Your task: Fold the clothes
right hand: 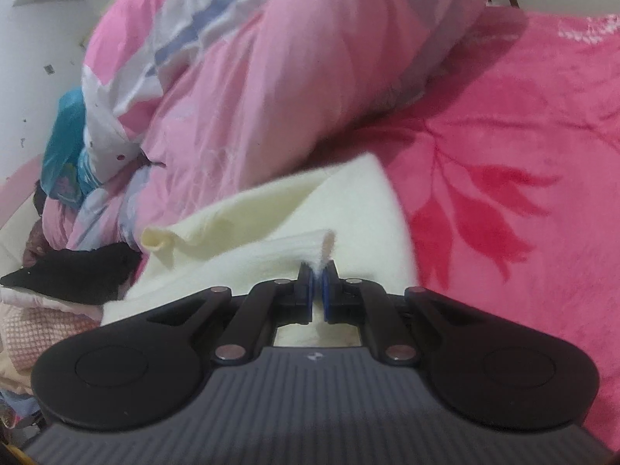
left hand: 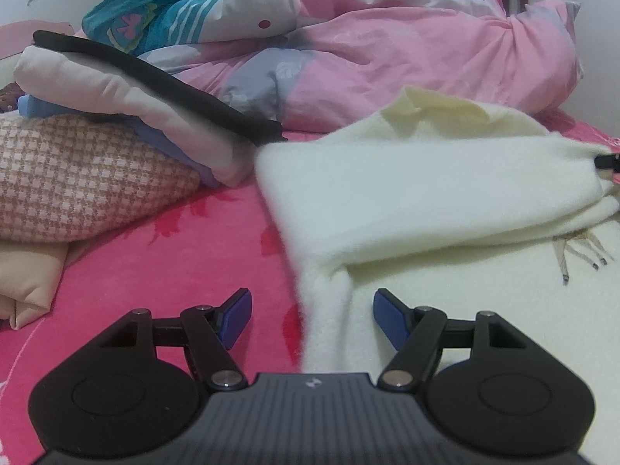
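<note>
A cream fleece garment [left hand: 426, 201] lies partly folded on the pink bed cover, its upper layer doubled over toward the right. My left gripper [left hand: 312, 312] hovers open just above the garment's near left edge, with nothing pinched between its blue pads. In the right wrist view my right gripper [right hand: 318, 271] is shut on a thin edge of the same cream garment [right hand: 271, 232], and a tuft of fabric sticks up between the pads. The right gripper's tip [left hand: 606, 161] shows at the far right of the left wrist view, at the fold's end.
A stack of folded clothes [left hand: 116, 89] with a black piece on top sits left, on a checked cushion [left hand: 77, 178]. A bunched pink quilt [left hand: 387, 46] fills the back. The pink floral bed cover [right hand: 503, 178] stretches to the right.
</note>
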A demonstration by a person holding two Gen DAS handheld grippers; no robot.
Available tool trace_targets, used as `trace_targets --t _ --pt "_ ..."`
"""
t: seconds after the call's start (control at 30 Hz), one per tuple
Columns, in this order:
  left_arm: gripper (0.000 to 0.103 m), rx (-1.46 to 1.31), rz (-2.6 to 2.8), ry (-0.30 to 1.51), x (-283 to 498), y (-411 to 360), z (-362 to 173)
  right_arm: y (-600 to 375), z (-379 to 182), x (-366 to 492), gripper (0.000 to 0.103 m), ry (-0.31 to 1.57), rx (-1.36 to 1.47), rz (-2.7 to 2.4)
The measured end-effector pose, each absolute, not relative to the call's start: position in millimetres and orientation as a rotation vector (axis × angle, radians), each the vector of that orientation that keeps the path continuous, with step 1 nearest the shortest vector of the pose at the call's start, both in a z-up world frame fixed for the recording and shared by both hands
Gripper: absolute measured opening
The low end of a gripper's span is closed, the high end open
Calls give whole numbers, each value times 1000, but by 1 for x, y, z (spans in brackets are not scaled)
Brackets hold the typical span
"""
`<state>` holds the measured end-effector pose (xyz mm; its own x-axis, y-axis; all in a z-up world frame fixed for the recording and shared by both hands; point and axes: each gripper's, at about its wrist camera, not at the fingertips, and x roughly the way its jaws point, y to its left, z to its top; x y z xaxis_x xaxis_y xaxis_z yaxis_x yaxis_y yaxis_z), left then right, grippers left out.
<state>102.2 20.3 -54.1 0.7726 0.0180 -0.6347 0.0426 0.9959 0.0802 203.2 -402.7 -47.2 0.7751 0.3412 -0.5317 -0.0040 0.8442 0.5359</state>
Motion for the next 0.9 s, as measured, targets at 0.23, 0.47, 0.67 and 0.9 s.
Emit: trace_targets --t 0.23,0.47,0.67,0.9 --pt "71 88 -36 680 102 21 -55 -428 -40 183 11 591 578 52" --pt "71 57 -45 684 104 21 -60 -352 12 156 11 561 270 346" --pt "70 -61 -61 636 92 41 -52 -298 -15 180 10 664 82 366" --pt "70 -202 -13 579 115 75 -30 -316 -45 183 5 697 158 327"
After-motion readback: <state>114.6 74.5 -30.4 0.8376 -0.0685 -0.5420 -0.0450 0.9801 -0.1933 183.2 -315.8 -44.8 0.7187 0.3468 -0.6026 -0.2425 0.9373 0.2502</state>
